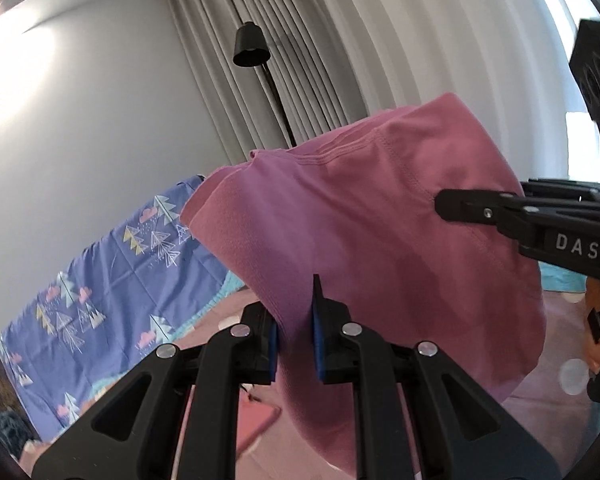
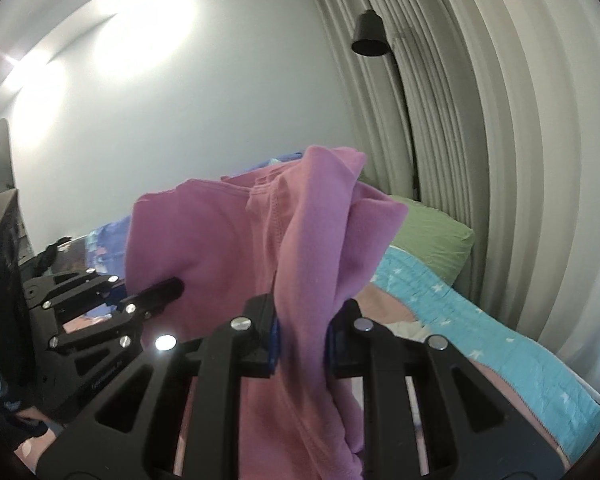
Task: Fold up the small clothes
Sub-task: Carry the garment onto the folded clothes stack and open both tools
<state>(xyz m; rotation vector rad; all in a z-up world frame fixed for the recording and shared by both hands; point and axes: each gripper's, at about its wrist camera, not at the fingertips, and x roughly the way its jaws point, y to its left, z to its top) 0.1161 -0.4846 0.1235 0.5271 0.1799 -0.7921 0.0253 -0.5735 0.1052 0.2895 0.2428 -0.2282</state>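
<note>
We hold one pink garment (image 1: pixel 380 216) up in the air with both claws. It looks like a small soft top, but we cannot tell for sure what kind it is.

Our left gripper (image 1: pixel 294 344) is clamped on the cloth. The pink fabric runs down between its blue pads (image 1: pixel 319 344) and they squeeze it tight. Our right gripper (image 2: pixel 300 340) is clamped on another part of the same cloth, and a thick bunch of it sits between the two black fingers. In the left wrist view the right claw reaches in from the right side and its tip touches the pink cloth.

The garment hangs above the bed (image 2: pixel 384 300), not lying on it. It is bunched and droopy, with loose flaps sticking up by the right claw. A hem with stitches shows near the top.

On the bed we see a blue quilt with stars (image 2: pixel 500 340) along the far side and a green pillow (image 2: pixel 432 236) near the curtain (image 2: pixel 480 120). A purple sheet with little trees (image 1: pixel 112 280) is on the far left side. A black lamp (image 1: pixel 252 46) stands by the curtain.

We think the folding has hardly begun. No neat fold shows yet. We think the cloth needs to be spread flat on the bed first, then folded over and smoothed
</note>
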